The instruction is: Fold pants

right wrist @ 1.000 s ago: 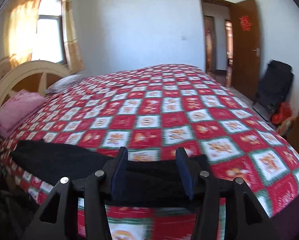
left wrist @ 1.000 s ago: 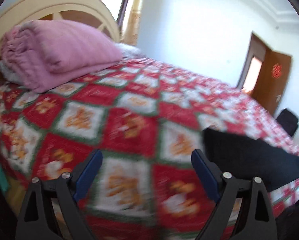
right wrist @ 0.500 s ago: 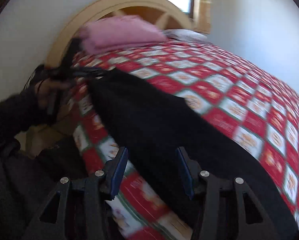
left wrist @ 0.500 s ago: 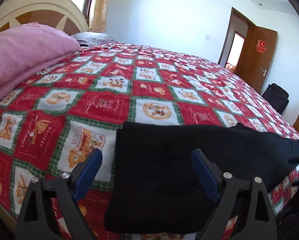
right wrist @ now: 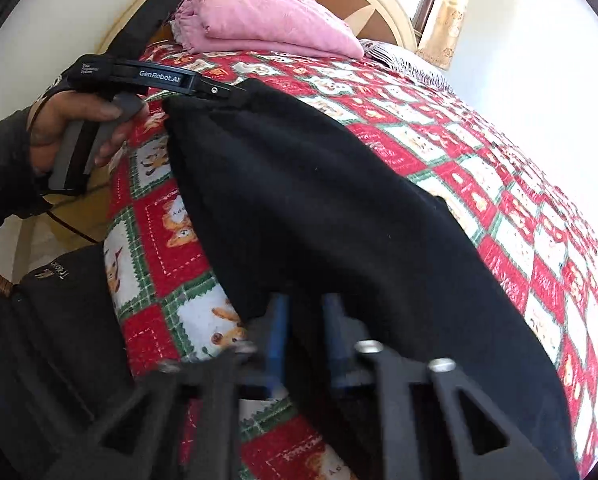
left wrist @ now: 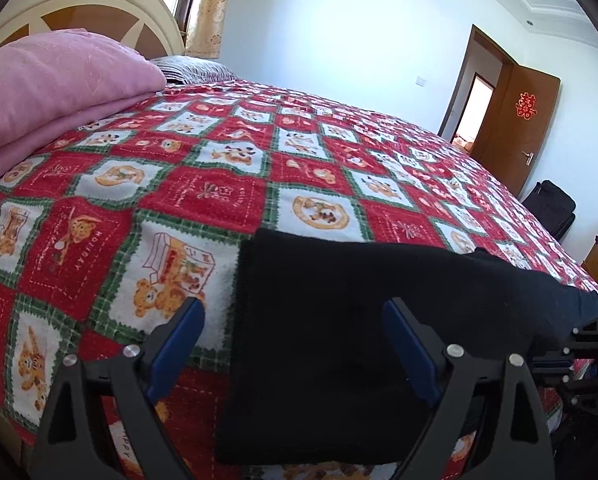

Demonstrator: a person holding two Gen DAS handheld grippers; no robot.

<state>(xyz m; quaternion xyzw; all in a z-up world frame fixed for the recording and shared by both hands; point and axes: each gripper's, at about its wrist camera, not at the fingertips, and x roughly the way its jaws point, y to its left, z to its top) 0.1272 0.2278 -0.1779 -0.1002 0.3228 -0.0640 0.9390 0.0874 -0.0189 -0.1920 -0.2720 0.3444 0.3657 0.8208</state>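
Right wrist view: the right tool [right wrist: 305, 334] has just closed its jaws from half-spread to pressed together on the near edge of the black pants [right wrist: 339, 208], apparently the leg end though blur hides the pinch, so one end looks secured for a fold. The pants lie flat along the bed [left wrist: 227, 196] edge, their other end between the spread, empty jaws of the left tool [left wrist: 295, 344], not gripped.

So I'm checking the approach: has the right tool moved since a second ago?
Yes. The right tool swung from facing the door toward the headboard, its jaws just closing on the black pants.
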